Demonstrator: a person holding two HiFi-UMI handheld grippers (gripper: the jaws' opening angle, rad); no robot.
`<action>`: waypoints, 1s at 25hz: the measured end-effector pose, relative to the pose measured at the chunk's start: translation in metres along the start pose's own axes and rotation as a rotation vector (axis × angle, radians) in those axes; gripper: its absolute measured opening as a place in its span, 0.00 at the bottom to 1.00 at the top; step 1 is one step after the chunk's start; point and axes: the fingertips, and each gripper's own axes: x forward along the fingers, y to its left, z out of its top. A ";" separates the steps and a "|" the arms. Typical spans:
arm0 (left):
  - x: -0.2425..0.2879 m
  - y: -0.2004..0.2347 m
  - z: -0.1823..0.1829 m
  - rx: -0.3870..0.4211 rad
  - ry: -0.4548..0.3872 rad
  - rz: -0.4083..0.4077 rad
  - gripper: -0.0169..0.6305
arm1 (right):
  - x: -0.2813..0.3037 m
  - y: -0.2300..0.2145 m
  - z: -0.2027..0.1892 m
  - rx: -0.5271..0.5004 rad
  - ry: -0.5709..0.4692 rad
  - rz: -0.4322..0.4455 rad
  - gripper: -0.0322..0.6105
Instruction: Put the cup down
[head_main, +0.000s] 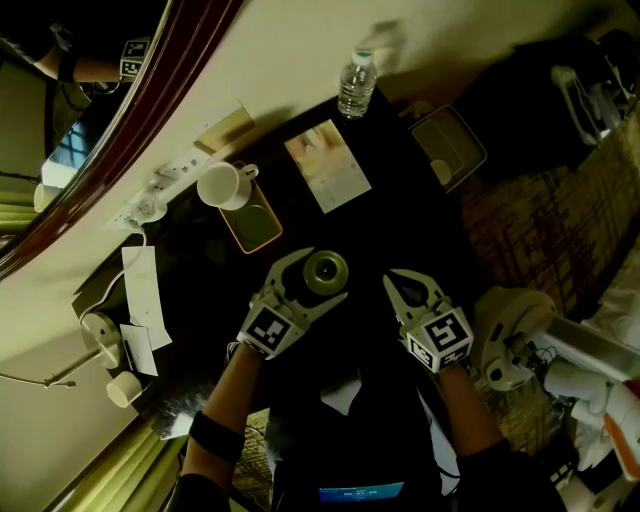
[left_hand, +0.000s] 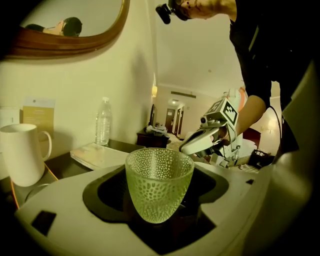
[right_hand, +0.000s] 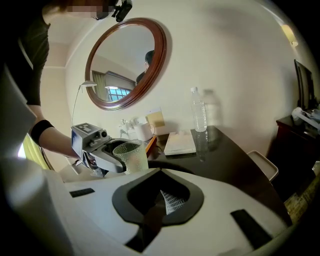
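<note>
Left gripper view: cup (left_hand: 159, 185), green dimpled glass, upright, mouth up, is gripped between the widely parted jaws of the left gripper (head_main: 318, 280). Dark table (head_main: 400, 200) is found directly beneath the gripper; contact undetermined. Right gripper (head_main: 404, 284), closed and empty, is placed alongside.

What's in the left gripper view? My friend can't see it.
A bumpy green glass cup is gripped between the fingers of the left gripper. Behind it, a white mug stands at left, a water bottle farther back, and the right gripper at right.
</note>
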 end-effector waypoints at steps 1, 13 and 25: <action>0.000 0.000 -0.002 -0.001 0.004 -0.003 0.60 | 0.000 -0.001 0.000 -0.004 -0.002 -0.001 0.06; 0.003 -0.004 -0.030 0.070 0.051 -0.025 0.67 | 0.000 -0.001 0.000 0.007 -0.002 -0.011 0.06; -0.018 -0.003 -0.001 0.069 0.052 0.027 0.68 | -0.007 -0.006 0.012 -0.006 -0.010 -0.019 0.06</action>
